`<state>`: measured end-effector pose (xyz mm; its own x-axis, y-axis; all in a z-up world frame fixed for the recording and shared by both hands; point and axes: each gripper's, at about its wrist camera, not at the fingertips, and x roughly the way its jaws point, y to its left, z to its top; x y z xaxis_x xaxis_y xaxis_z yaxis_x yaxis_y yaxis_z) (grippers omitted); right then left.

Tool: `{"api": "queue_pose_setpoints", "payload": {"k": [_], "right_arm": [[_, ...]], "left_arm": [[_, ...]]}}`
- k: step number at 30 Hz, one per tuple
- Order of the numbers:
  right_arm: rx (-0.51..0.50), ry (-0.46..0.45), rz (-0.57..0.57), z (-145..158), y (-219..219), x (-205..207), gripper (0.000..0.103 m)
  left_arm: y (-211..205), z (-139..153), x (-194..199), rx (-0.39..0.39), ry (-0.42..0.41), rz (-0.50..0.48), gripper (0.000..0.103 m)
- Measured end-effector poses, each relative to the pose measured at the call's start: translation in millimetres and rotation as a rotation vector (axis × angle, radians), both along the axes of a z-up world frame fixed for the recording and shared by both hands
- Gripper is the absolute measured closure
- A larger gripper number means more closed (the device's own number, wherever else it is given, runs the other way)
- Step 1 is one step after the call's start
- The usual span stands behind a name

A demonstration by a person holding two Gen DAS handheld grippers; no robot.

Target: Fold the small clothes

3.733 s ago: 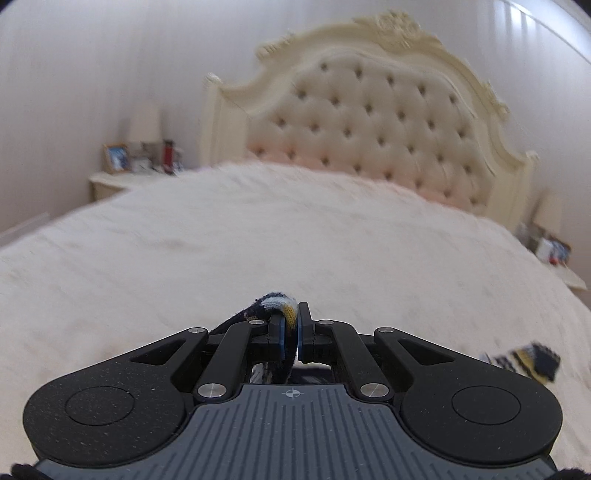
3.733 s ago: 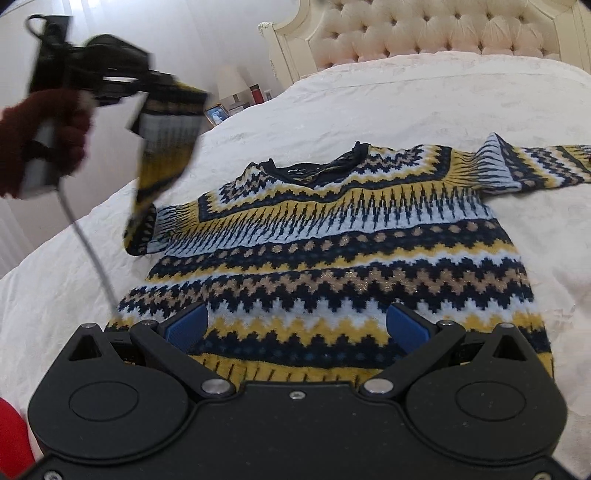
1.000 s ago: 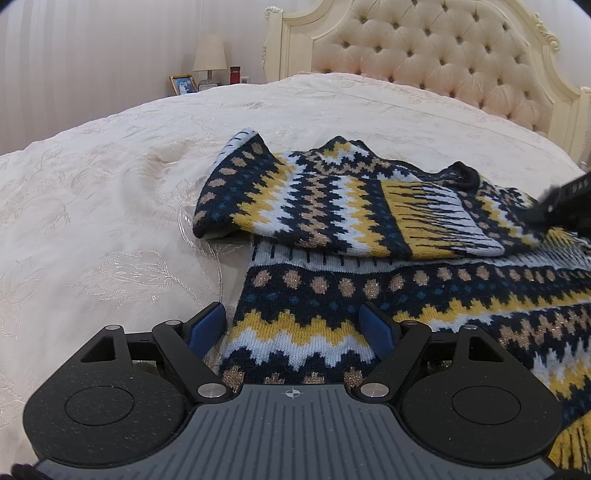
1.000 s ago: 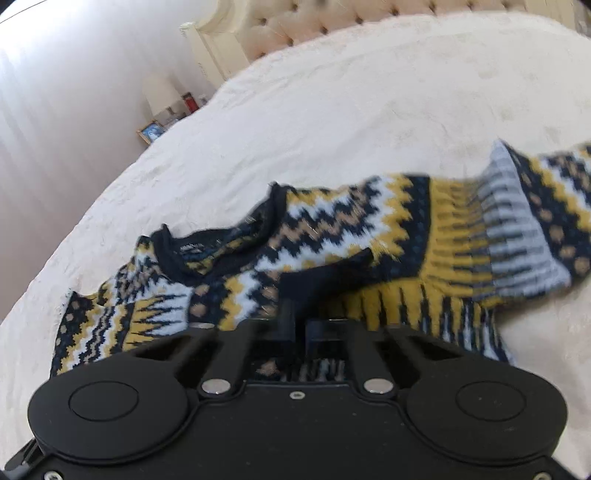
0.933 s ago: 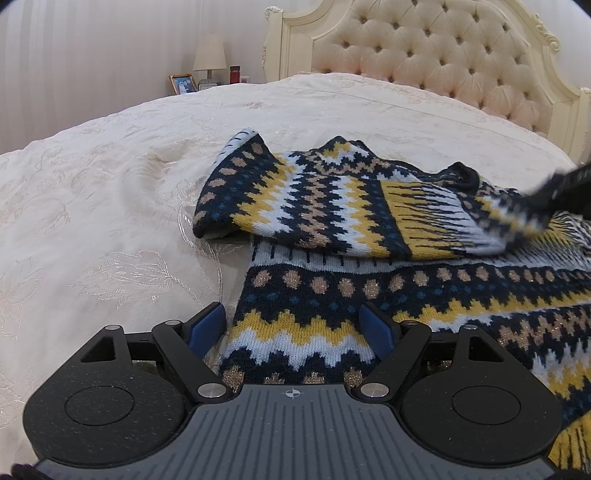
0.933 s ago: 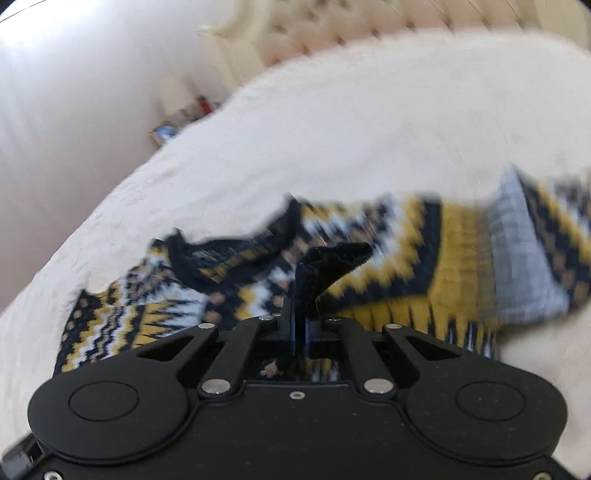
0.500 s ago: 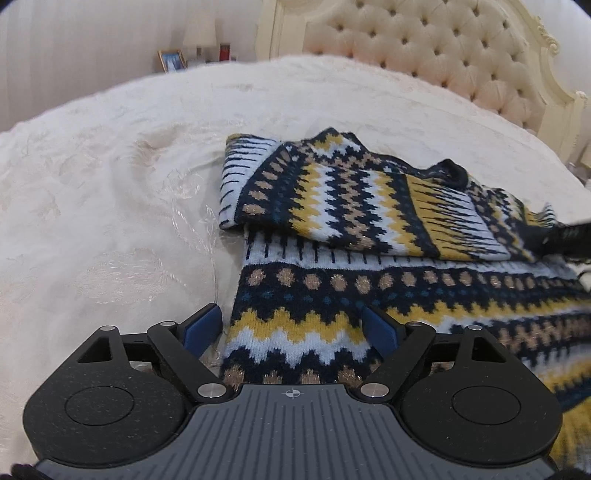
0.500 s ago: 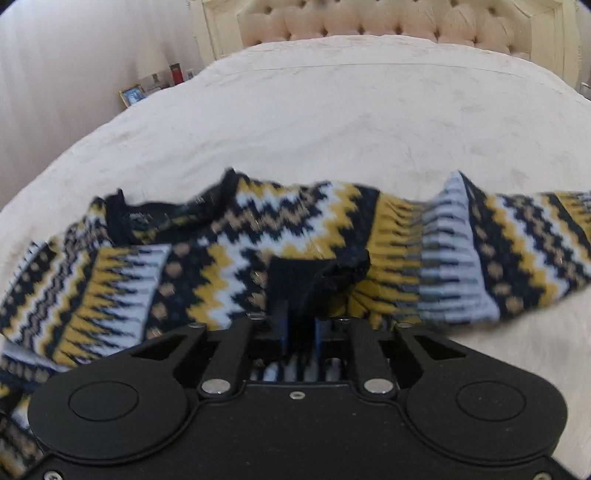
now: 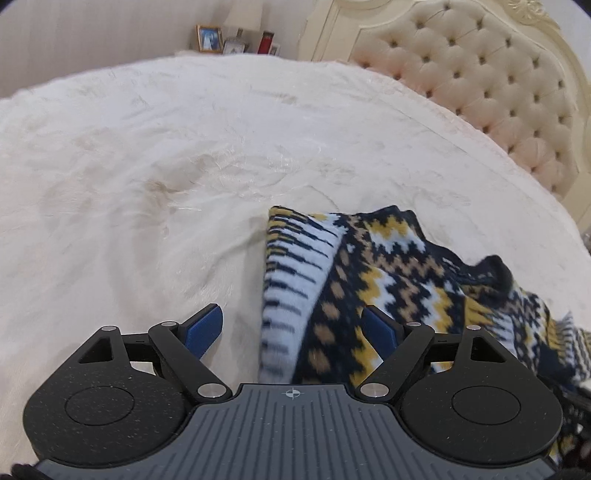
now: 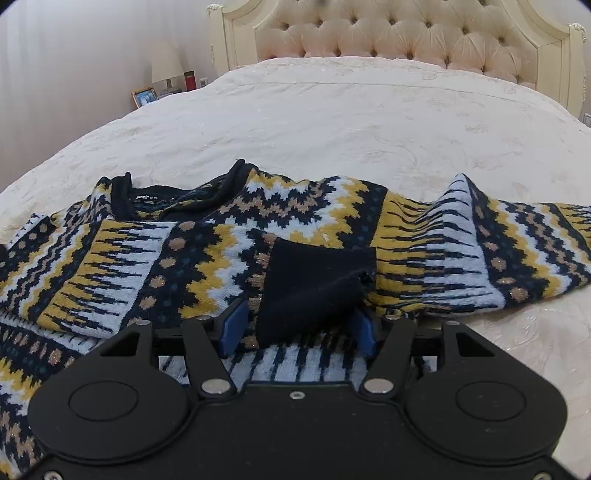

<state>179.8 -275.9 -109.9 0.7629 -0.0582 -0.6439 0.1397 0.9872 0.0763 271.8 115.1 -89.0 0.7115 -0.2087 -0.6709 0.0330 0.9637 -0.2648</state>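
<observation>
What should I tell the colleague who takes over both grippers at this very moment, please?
Left gripper: open, holding nothing, over the sweater's folded left edge.
Right gripper: jaws opening, dark cuff lies between them, released.
Sweater: face up on the bed, collar toward the headboard.
Done: one sleeve folded across the chest, its cuff at the middle.
Left: fold in the other sleeve, which lies stretched out to the side, then fold the body.

I'm in a home bedroom: a wide bed [image 10: 332, 122] with a tufted cream headboard [image 10: 388, 33], a lamp [image 10: 166, 66] and framed photo [image 10: 144, 96] beside it.
</observation>
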Motion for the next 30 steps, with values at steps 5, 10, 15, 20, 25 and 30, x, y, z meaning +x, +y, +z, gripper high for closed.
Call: {"api": "queue_pose_setpoints", "payload": {"k": [5,10,15,20,25,30], "right_arm": [[0.006,-0.011,0.006,-4,1,0,0.036],[-0.008,0.005,0.023,1,3,3,0.033],[-0.034,0.024,0.022,14,5,6,0.025],[-0.053,-0.017,-0.001,29,9,6,0.018],[-0.071,-0.067,0.018,39,21,9,0.017],[-0.035,-0.074,0.131,41,46,35,0.017]], "left_arm": [[-1,-15,20,-0.026,0.056,-0.037,0.057],[-10,0,-1,0.026,-0.045,0.025,0.095],[7,-18,-4,-0.059,0.021,0.095,0.094],[11,-30,-11,-0.091,-0.032,0.093,0.088],[23,-29,-17,-0.153,-0.056,0.079,0.079],[16,-32,-25,-0.053,-0.118,0.022,0.068]]}}
